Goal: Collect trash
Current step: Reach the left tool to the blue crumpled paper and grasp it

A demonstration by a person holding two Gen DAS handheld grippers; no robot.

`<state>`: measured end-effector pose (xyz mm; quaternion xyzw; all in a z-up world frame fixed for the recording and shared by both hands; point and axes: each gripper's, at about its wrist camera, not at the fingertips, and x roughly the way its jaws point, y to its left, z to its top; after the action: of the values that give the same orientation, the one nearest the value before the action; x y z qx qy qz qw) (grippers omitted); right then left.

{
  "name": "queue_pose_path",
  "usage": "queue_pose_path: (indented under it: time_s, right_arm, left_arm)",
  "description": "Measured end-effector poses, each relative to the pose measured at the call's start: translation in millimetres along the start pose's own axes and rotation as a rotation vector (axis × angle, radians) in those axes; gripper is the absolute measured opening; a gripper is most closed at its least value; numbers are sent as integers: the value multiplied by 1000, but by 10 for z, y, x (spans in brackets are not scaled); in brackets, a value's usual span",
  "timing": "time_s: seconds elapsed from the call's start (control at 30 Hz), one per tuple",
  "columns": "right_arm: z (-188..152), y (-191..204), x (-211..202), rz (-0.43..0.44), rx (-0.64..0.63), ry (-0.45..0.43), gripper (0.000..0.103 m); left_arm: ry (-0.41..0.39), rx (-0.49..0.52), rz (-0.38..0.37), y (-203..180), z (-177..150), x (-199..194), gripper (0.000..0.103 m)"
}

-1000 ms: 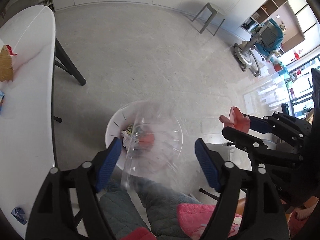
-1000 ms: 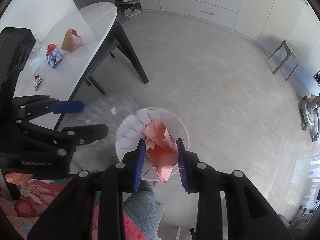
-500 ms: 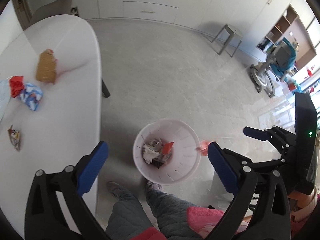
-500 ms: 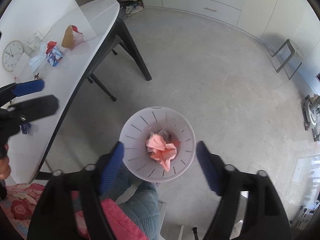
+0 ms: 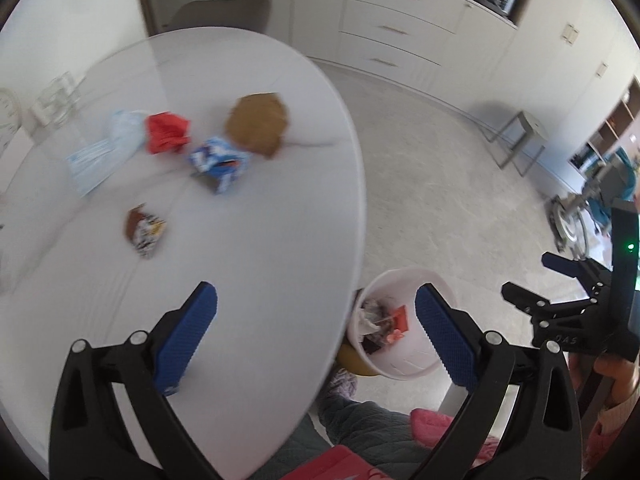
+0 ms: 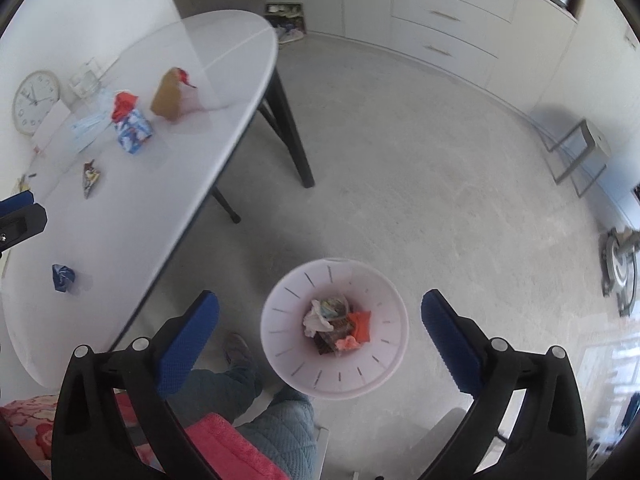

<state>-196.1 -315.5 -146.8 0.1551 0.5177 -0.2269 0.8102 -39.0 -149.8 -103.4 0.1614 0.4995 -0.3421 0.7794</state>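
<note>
A white bin [image 6: 336,376] stands on the floor with crumpled trash inside; it also shows in the left wrist view [image 5: 400,280]. My right gripper [image 6: 320,332] is open and empty above it. My left gripper [image 5: 316,328] is open and empty over the white table's [image 5: 260,240] near edge. On the table lie a brown paper bag [image 5: 258,124], a blue-white packet [image 5: 218,164], a red wrapper [image 5: 166,132], a face mask [image 5: 90,164] and a brown-white wrapper [image 5: 144,230]. A crumpled blue wrapper [image 6: 62,278] lies near the table's front.
A clock [image 6: 34,102] leans at the table's back. A grey stool [image 6: 580,156] stands on the floor to the right. White cabinets [image 6: 440,12] line the far wall. The person's legs [image 6: 276,412] are beside the bin.
My right gripper opened and dropped the pink paper into the bin. My left gripper swung left from over the bin to over the table.
</note>
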Motion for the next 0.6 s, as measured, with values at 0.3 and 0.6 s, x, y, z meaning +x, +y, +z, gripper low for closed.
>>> queue_pose_path:
  time_s: [0.3, 0.6]
  right_arm:
    - [265, 683, 110, 69, -172, -3, 100]
    - [416, 1228, 179, 121, -299, 8, 100]
  left_arm:
    - [27, -174, 102, 856, -480, -96, 95]
    - [60, -293, 126, 1172, -840, 101, 95]
